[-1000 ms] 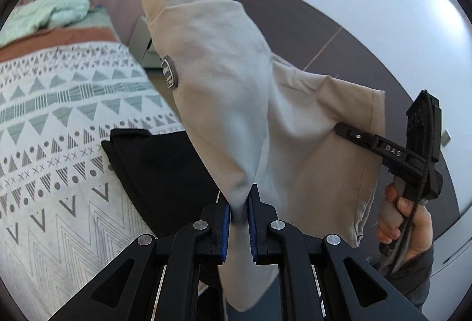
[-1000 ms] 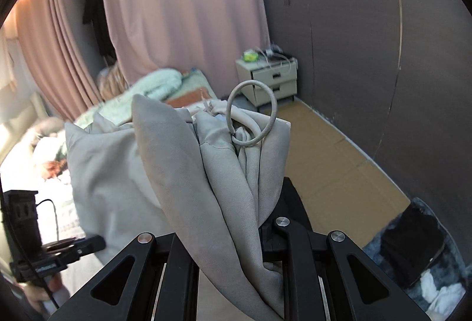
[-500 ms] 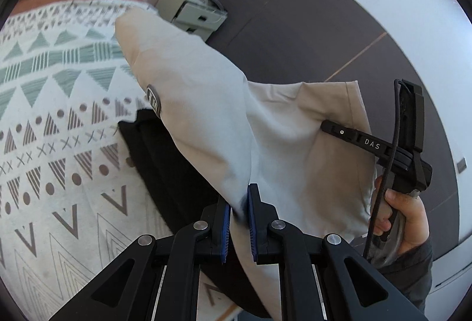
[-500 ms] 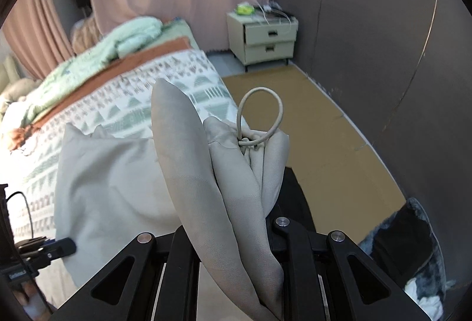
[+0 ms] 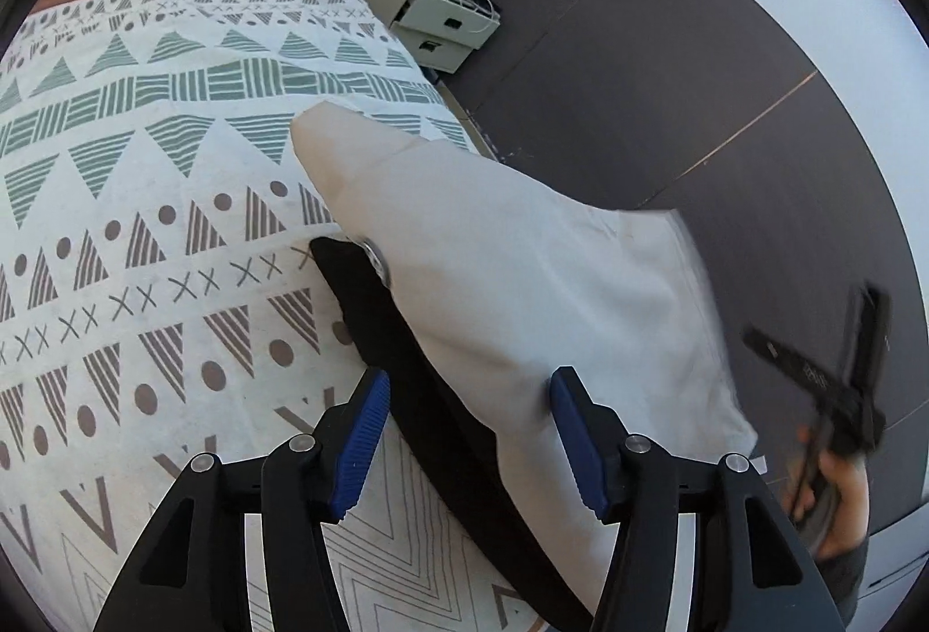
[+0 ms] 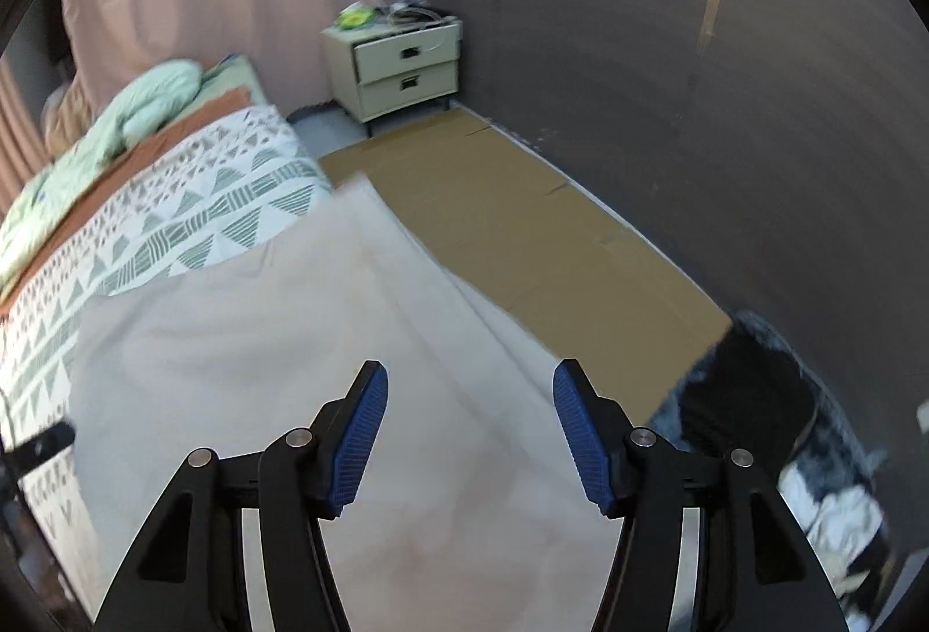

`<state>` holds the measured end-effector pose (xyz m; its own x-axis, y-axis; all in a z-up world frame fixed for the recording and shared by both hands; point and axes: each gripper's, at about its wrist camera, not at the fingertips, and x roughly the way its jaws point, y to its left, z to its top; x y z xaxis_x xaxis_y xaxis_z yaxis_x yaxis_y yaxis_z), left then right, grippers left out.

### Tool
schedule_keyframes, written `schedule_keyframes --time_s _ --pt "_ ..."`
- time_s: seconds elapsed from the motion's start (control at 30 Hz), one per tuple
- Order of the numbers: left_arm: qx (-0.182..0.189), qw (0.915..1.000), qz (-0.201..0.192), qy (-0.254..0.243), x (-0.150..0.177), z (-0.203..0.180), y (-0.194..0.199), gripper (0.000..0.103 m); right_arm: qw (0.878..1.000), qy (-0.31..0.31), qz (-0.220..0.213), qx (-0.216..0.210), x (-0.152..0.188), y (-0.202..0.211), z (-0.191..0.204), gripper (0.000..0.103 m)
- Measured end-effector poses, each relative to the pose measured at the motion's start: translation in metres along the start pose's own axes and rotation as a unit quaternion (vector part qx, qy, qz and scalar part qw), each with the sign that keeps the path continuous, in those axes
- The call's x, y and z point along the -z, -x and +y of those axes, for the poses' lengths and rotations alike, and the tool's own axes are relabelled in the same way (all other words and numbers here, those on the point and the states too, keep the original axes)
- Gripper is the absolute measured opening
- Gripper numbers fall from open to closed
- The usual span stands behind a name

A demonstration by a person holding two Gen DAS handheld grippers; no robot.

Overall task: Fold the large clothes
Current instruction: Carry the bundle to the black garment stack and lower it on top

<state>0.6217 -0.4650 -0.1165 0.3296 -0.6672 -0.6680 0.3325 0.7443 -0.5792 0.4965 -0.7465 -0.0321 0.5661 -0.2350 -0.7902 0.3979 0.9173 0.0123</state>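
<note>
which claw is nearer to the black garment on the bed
Left. The left claw hangs open right over the black garment; the right claw is open above the beige garment covering it.

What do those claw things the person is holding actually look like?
Each claw is matte black, with two angled arms joined by silver rivets and ending in ribbed blue pads. The left claw and right claw look identical. Seen from the left one, the right hand wears a dark sleeve; its claw is blurred.

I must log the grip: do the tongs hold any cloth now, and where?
Nothing is held. Both the left tongs and the right tongs are open over the beige garment.
</note>
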Motion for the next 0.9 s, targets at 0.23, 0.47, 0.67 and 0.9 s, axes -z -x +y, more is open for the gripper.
schedule_keyframes --time_s 0.23,0.47,0.67,0.9 --pt "0.010 0.9999 0.007 0.002 -0.001 0.004 -0.003 0.059 0.996 -0.090 0.005 -0.014 0.057 0.021 -0.056 0.059" --pt "0.019 0.9998 0.008 0.008 -0.001 0.015 -0.011 0.058 0.986 -0.160 0.034 -0.033 0.097 0.000 -0.081 0.059" --pt "0.039 0.9992 0.009 -0.001 -0.008 0.009 -0.022 0.036 0.977 -0.196 0.048 -0.070 0.105 -0.031 -0.095 0.015" --pt "0.032 0.9992 0.009 -0.022 -0.023 -0.007 -0.041 0.029 0.979 -0.192 0.007 -0.066 0.093 -0.030 -0.099 0.005"
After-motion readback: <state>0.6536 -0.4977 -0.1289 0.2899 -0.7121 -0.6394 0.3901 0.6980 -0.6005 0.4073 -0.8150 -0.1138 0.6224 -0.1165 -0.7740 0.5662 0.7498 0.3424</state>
